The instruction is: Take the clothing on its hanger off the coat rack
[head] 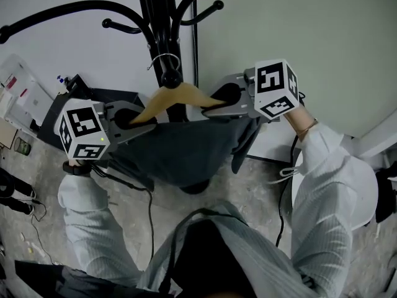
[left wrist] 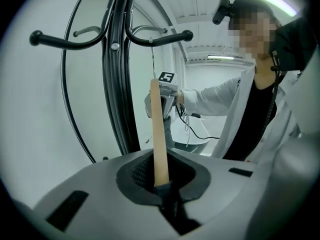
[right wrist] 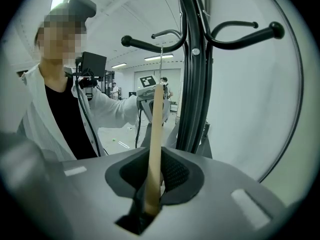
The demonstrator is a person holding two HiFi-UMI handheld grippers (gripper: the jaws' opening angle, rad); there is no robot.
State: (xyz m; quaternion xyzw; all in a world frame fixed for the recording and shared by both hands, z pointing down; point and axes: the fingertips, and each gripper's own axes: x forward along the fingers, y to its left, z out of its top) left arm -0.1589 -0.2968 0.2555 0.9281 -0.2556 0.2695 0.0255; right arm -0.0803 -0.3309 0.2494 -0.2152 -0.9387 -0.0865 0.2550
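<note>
A wooden hanger point(head: 170, 97) carries a dark grey garment point(head: 180, 151) in front of the black coat rack point(head: 158, 23). Its metal hook point(head: 164, 61) rises to a curved rack arm point(left wrist: 160, 36). My left gripper point(head: 139, 118) is shut on the hanger's left end, and the wood point(left wrist: 159, 134) runs out from between its pads point(left wrist: 162, 186) with dark cloth at the tip. My right gripper point(head: 214, 104) is shut on the right end, where the wood point(right wrist: 156, 134) stands pinched between its jaws point(right wrist: 150, 204). The garment hangs below both grippers.
The rack's pole and curved arms point(head: 68, 11) stand close against a pale wall. A white round seat point(head: 366, 191) is at the right. Cables point(head: 149, 210) trail over the concrete floor, and boxes and clutter point(head: 18, 98) lie at the left.
</note>
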